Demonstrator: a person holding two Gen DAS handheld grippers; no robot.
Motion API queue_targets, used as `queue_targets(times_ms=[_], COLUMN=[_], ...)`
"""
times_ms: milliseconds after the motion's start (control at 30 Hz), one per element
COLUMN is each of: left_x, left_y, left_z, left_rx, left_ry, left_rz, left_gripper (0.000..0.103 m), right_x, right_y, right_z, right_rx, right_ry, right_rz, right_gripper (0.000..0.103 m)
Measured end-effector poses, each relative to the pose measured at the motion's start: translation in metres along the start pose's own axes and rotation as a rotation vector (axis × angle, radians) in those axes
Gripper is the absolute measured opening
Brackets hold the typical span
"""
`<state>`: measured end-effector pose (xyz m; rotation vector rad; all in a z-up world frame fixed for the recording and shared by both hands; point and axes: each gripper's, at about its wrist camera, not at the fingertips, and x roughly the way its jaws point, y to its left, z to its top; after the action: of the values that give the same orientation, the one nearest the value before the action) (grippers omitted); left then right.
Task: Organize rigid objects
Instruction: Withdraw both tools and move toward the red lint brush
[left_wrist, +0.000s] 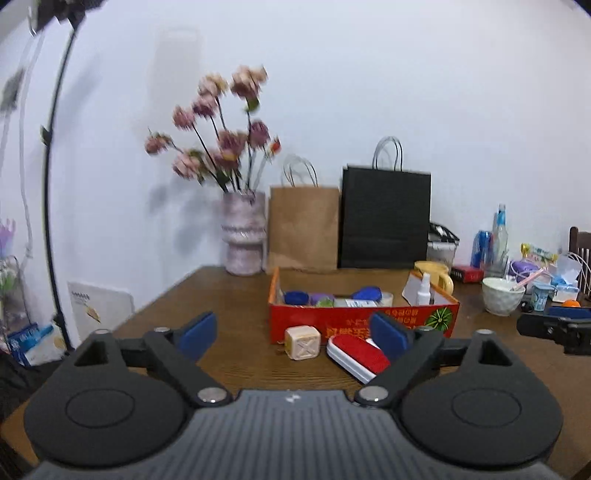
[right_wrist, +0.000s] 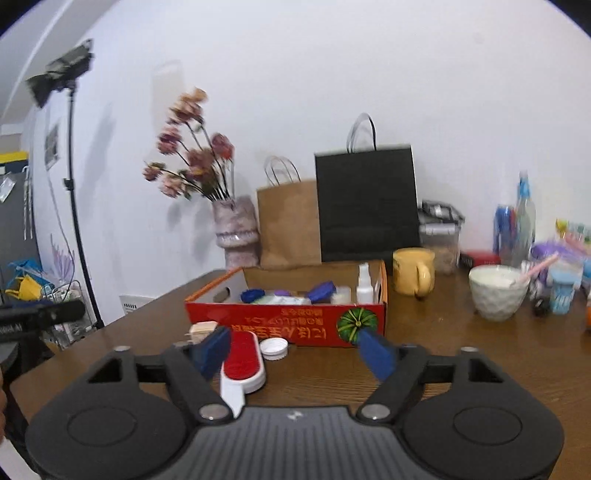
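A red cardboard box stands on the wooden table and holds blue caps, a white spray bottle and other small items. In front of it lie a beige cube block, a red-and-white lint brush and a white bottle cap. My left gripper hangs open above the table before the cube and brush, nothing between its blue pads. My right gripper is open too, the brush lying by its left finger, untouched. The right gripper's tip shows at the left wrist view's right edge.
Behind the box stand a vase of pink flowers, a brown paper bag and a black paper bag. A yellow mug, a white bowl, bottles and clutter fill the right side. A light stand rises at left.
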<state>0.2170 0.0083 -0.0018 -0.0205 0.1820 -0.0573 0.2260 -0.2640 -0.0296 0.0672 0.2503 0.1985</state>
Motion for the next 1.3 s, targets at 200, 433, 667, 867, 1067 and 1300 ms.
queue_targets(times_ms=[200, 433, 667, 867, 1067, 1300], left_x=[-0.061, -0.115, -0.163, -0.154, -0.134, -0.076], left_y=[0.004, 0.005, 0.002, -0.001, -0.002, -0.002], left_z=[-0.02, -0.042, -0.063, -0.07, -0.069, -0.058], left_rx=[0.049, 0.025, 0.075, 0.058, 0.051, 0.034], left_ry=[-0.103, -0.139, -0.102, -0.04, -0.017, 0.084], left_rz=[0.016, 0.035, -0.022, -0.03, -0.039, -0.038], left_gripper=[0.099, 0.1, 0.103, 0.103, 0.103, 0.103], right_x=[-0.056, -0.114, -0.164, -0.163, -0.138, -0.049], right_y=[0.035, 0.061, 0.073, 0.074, 0.073, 0.063], right_z=[-0.02, -0.046, -0.082, -0.087, -0.088, -0.075], right_rx=[-0.123, -0.107, -0.002, -0.002, -0.024, -0.057], right_ry=[-0.122, -0.176, -0.104, -0.091, -0.029, 0.16], right_rz=[-0.059, -0.083, -0.093, -0.094, -0.061, 0.019], right_gripper=[0.088, 0.093, 0.097, 0.097, 0.091, 0.057])
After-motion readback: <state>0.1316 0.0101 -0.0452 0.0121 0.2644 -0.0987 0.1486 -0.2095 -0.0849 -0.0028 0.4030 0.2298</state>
